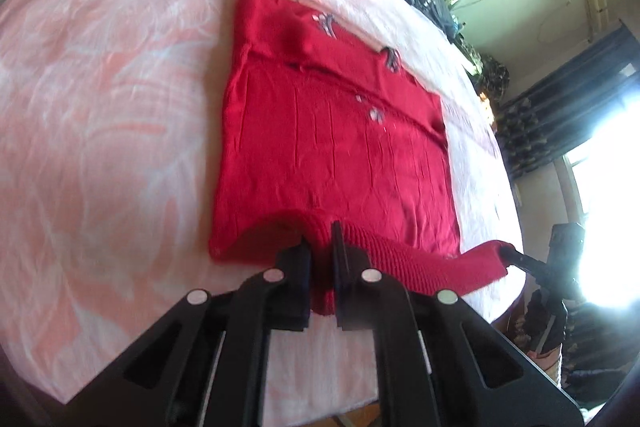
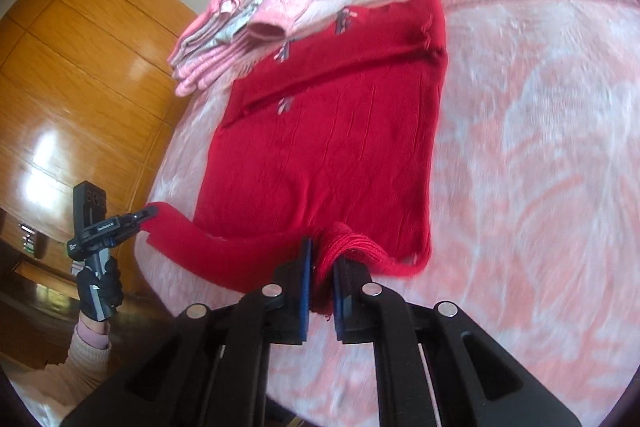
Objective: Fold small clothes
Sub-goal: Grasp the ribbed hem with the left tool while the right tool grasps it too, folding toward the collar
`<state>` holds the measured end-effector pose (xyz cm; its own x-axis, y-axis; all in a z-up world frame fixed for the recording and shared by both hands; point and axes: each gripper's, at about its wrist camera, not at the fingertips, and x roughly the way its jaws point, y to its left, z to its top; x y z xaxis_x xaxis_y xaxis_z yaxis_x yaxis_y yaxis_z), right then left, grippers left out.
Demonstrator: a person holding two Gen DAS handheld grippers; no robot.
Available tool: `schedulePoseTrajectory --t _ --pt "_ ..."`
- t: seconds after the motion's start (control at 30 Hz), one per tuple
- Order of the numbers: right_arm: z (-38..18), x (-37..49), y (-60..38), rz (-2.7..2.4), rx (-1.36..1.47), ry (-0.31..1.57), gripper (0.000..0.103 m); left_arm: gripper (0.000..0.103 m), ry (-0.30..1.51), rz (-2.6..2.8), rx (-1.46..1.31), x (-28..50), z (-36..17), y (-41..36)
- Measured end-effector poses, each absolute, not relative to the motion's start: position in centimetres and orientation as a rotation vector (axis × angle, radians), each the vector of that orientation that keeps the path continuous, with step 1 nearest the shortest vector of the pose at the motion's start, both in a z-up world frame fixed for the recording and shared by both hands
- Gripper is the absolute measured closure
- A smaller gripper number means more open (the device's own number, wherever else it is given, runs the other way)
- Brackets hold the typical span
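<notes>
While my left gripper [image 1: 320, 239] and right gripper [image 2: 322, 253] each clench the ribbed hem of the red sweater [image 1: 332, 131], it lies flat on the bed [image 1: 100, 99], near the bed's front edge.

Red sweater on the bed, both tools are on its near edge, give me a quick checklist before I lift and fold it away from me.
1. Left tool shut on the ribbed near edge of the red sweater: ok.
2. Right tool shut on the same edge: ok.
3. Edge between the two grips taut: not ok, it sags in a loose band.
4. Sweater body flat on the blanket: mostly ok, one crosswise ridge near the far end.
5. Landing zone free: not ok, the pink clothes pile sits right at the sweater's far edge; whether they touch, cannot tell.
6. Both layers pinched: cannot tell.
</notes>
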<state>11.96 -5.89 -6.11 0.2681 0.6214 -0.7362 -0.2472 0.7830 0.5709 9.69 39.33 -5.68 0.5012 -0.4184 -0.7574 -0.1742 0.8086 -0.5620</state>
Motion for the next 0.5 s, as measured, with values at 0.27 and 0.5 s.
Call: schedulePoseTrajectory --t 0.27,0.5 --pt "-9.3 21.6 -5.0 0.548 0.403 1.228 0.095 0.097 1.082 -0.095 -0.680 17.8 -9.5 41.3" --pt "-13.6 25.9 -4.9 0.492 0.435 1.310 0.095 0.093 1.154 -0.072 -0.718 21.6 -13.7 42.5"
